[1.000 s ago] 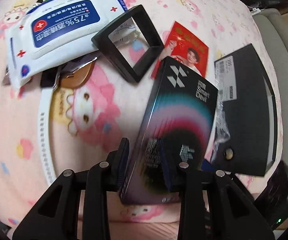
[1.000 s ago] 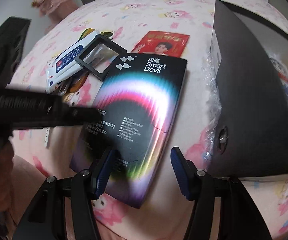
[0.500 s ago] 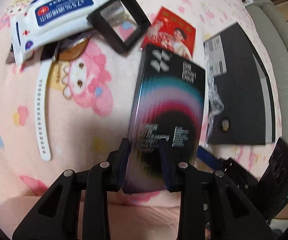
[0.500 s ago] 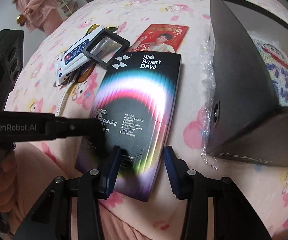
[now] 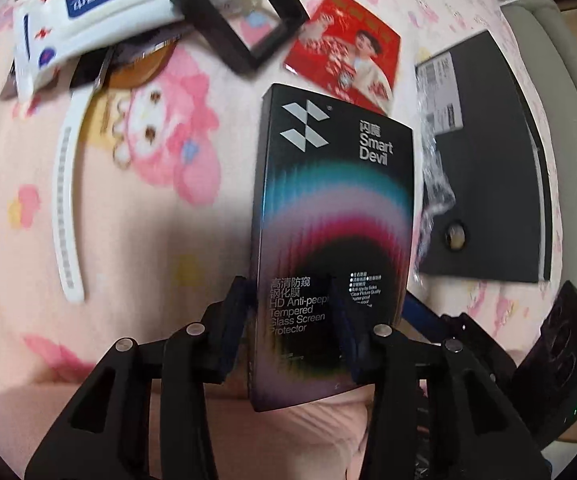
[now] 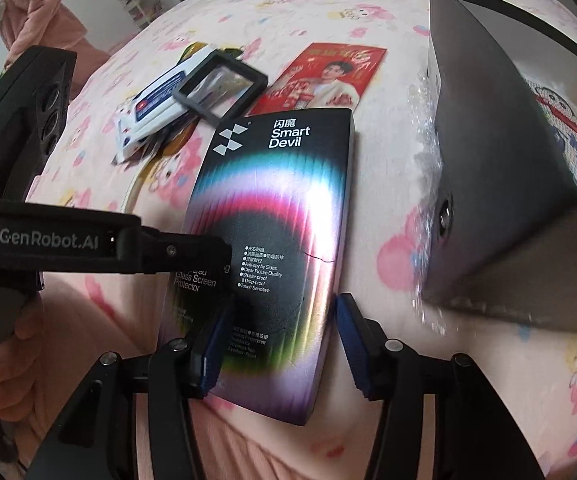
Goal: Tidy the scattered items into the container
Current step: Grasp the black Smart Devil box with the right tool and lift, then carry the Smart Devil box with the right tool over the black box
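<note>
While your left gripper (image 5: 290,312) clamps the screen protector box (image 5: 328,216), note its look: flat black pkg, rainbow arc print, white "Smart Devil" text and a checker logo at the far end. A thin crack line shows on its face in the right wrist view.

Count: one protector box, one black container (image 6: 500,152) w/ bubble wrap along its near side, one red photo card (image 5: 348,50), one black square frame (image 5: 244,12), one white wipes pack (image 5: 100,4), one white strap (image 5: 66,208). Some dark bits sit under the wipes pack, can't tell what.

Position: box's near end sits between your left jaws, which are closed on it, pads on its left edge and its face. Your right gripper (image 6: 280,344) has jaws apart, one blue pad over the box's face, the other just beside its right edge; can't tell if they touch. Box lies lengthwise over the pink bed sheet (image 5: 28,152), far end near the red card, container to its right, apart from it.
</note>
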A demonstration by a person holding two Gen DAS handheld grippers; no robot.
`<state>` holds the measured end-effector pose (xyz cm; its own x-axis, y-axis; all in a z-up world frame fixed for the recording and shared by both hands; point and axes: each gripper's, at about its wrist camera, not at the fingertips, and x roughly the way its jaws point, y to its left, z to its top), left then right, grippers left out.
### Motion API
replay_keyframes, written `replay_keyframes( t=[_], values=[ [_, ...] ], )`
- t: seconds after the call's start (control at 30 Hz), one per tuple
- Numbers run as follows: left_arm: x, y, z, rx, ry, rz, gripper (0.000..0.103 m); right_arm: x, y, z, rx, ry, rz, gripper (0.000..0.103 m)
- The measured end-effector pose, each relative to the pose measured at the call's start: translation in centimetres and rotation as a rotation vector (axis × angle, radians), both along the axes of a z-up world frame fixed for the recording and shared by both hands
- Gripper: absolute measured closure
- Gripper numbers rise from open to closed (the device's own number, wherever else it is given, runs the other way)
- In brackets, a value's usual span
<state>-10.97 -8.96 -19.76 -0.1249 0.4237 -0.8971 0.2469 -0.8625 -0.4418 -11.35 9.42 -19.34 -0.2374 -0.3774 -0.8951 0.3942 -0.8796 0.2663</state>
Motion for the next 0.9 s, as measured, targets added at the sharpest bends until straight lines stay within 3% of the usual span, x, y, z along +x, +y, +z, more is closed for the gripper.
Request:
replay_keyframes(
  t=[0.2,0.27,0.37,0.57,0.9],
  values=[
    [-0.4,-0.2,-0.2,-0.022,0.008,0.021,0.062,-0.6,0.9,-0.5,-0.045,-0.004,-0.034,0.055],
    [-0.6,0.0,-0.2,-0.038,0.004,0.010,0.056,-0.7,0.6,-0.9,-0.042,0.001,-0.034,0.054],
    [0.0,0.0,0.6,-0.052,0.026,-0.008,0.056,-0.4,0.3,-0.8,-0.018,0.022,-0.027,0.056],
    [2.5,-1.3,3.1,-0.032,0.110,0.016,0.061,0.4,0.5,1.4,-0.051,0.051,-0.023,0.057],
    [4.0,2.0,6.0,0.026,0.229,0.037,0.062,2.4,2.1,5.9,-0.112,0.130,-0.024,0.058]
  ],
)
